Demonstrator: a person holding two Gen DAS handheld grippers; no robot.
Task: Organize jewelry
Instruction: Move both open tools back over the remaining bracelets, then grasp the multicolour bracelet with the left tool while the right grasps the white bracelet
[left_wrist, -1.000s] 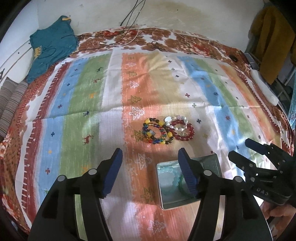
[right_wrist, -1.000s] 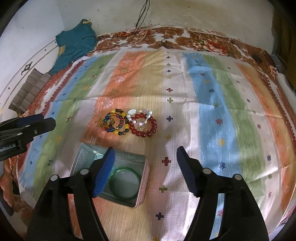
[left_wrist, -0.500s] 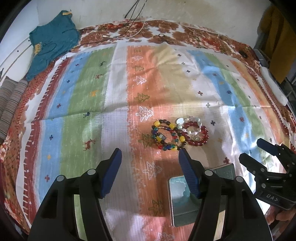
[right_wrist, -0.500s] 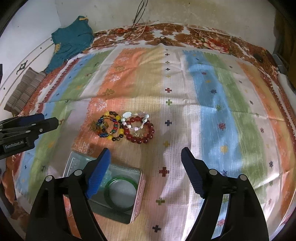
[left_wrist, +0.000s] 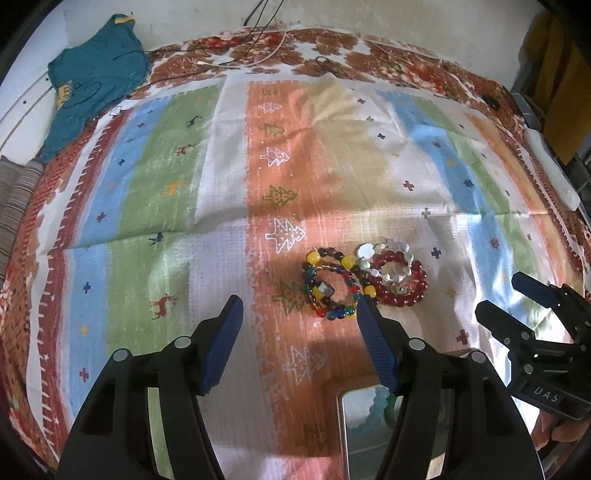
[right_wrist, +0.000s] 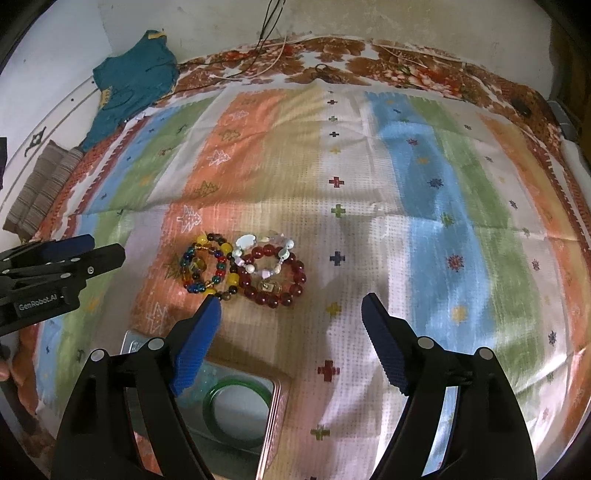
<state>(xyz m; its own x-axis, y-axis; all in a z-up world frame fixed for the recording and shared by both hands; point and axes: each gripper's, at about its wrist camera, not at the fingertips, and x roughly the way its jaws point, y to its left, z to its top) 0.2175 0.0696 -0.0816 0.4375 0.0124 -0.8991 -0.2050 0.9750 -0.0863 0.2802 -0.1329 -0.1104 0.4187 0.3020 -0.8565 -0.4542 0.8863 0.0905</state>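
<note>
Three beaded bracelets lie bunched on the striped cloth covering the bed (right_wrist: 424, 184): a multicoloured bead bracelet (right_wrist: 207, 264) on the left, a dark red bead bracelet (right_wrist: 275, 275) touching it on the right, and a pale shell-and-stone bracelet (right_wrist: 258, 245) draped over the far edge of the red one. Nearer the camera sits an open metal tin (right_wrist: 275, 410) that already holds a green bangle (right_wrist: 236, 406) and a pale turquoise beaded piece (left_wrist: 378, 400).

Both tongs are apart and carry nothing. The right tongs (right_wrist: 291, 319) hang just short of the bracelets, roughly in line with the red one; the left tongs (left_wrist: 297, 314) hover near the multicoloured one.

Judging by this, sorting is partway done and a pickup is at hand. The next move calls for lowering over a single bracelet and closing on its bead ring alone, since the three touch and the pale one could drag along.
</note>
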